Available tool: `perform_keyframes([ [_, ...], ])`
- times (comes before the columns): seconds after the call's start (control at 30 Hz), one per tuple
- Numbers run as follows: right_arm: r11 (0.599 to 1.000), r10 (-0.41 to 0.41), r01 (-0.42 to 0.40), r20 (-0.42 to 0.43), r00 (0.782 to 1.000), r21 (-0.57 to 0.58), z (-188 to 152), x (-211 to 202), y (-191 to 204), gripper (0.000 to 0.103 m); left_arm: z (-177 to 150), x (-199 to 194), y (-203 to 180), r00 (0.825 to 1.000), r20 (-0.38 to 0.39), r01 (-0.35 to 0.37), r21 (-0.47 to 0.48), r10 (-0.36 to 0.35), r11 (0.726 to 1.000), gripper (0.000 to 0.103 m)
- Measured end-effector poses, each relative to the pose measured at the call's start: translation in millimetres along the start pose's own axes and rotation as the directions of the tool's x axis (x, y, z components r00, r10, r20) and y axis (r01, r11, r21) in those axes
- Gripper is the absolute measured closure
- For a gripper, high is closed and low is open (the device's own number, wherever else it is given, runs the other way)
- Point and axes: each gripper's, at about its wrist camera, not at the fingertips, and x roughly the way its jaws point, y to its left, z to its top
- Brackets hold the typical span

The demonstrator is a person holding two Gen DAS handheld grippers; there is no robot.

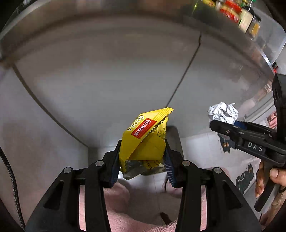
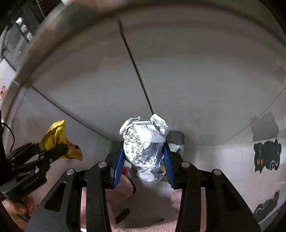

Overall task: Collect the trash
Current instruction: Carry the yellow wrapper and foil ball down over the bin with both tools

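Note:
A crumpled yellow snack wrapper (image 1: 144, 141) with a red label sits pinched between the blue pads of my left gripper (image 1: 143, 160), which is shut on it. The right wrist view shows the same wrapper (image 2: 57, 139) at the left, sticking out of the left gripper (image 2: 51, 151). My right gripper (image 2: 143, 160) is shut on a ball of crumpled white paper (image 2: 144, 142) with handwriting on it. From the left wrist view that paper ball (image 1: 223, 113) and the right gripper (image 1: 225, 126) appear at the right, a hand (image 1: 268, 180) gripping the handle. Both grippers point steeply down.
Grey cabinet doors (image 1: 107, 80) with a dark seam fill the background. A small grey bin (image 2: 176, 139) stands on the floor just beyond the paper ball. Black cat stickers (image 2: 266, 155) mark the white floor at right. Pink fabric (image 1: 143, 205) lies below. Bottles (image 1: 237, 14) stand on a counter top right.

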Motion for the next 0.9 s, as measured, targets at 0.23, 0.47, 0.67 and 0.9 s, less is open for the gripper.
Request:
perform_keyframes([
  [0.23,0.998,-0.006,0.012,-0.098,0.995,0.061,-14.5,63.8,-31.9,0.062,-22.9,81.2,-8.9,0.994,-0.104,0.023,0.005,-0.023,1.0,0.062],
  [0.47,0.995,0.002,0.016,-0.189,0.982,0.097,-22.8,117.0,-55.2,0.061,-32.0,139.4,-18.7,0.981,-0.193,0.04,0.023,-0.034,0.999,0.062],
  [0.67,0.994,-0.01,0.036,-0.236,0.972,0.105,-16.9,145.6,-62.4,0.06,-32.0,173.7,-14.6,0.968,-0.249,0.04,0.013,-0.036,0.999,0.062],
  [0.9,0.992,-0.003,0.036,-0.269,0.963,0.118,-9.8,163.7,-62.1,0.059,-32.1,204.9,-13.9,0.958,-0.286,0.034,0.003,-0.031,0.999,0.062],
])
